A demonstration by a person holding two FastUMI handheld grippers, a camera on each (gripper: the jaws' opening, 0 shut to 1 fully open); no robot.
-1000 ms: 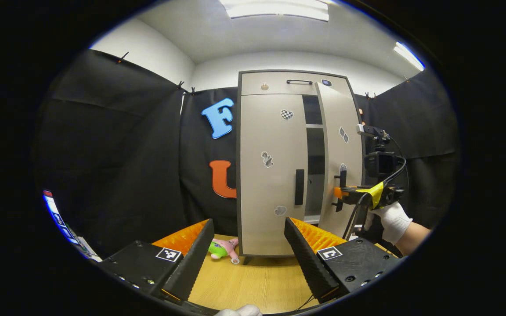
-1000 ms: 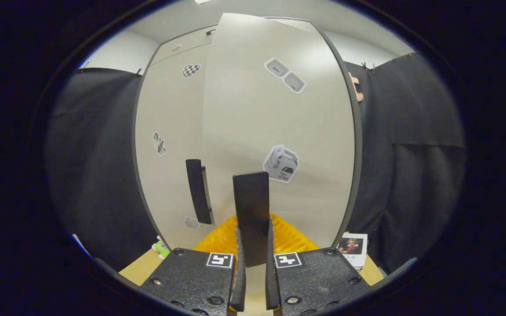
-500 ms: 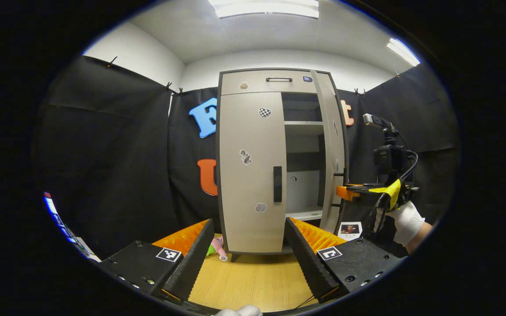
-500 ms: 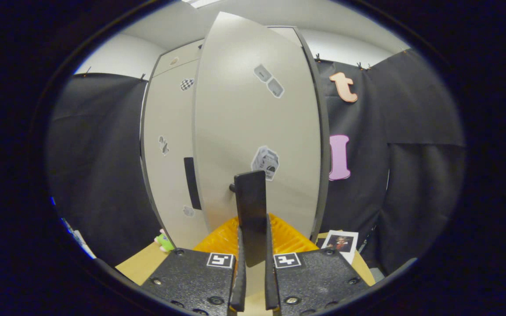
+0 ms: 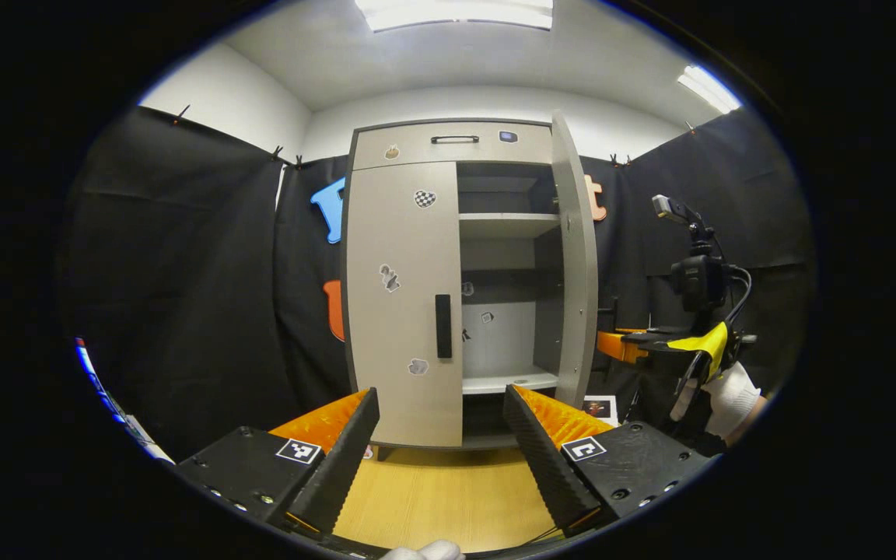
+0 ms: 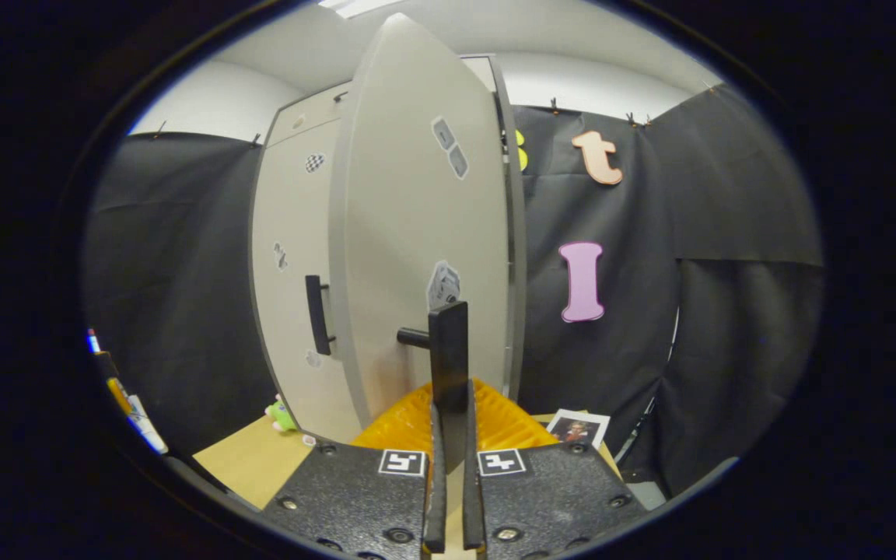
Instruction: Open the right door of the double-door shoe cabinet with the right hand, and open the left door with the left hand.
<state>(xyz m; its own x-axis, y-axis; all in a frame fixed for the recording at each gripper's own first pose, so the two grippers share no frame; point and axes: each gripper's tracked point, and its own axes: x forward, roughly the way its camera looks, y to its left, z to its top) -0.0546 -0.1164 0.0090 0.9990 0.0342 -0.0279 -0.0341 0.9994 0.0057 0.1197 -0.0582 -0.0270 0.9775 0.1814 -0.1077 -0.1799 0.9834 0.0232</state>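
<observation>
Two doors on the shoe cabinet [image 5: 448,144]: right door [image 6: 417,257] swung wide, its handle [image 6: 449,365] clamped in the right tongs [image 6: 449,435]; left door [image 5: 401,303] closed beyond the wide-open left tongs [image 5: 440,443]. Left gripper view reveals shelves [image 5: 506,225]; plush toy [image 6: 281,416] on counter [image 5: 448,498].

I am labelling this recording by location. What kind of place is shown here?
Probably a recording booth, not a home: black cloth walls surround a grey double-door shoe cabinet standing on a light wooden tabletop, under ceiling light panels.
</observation>
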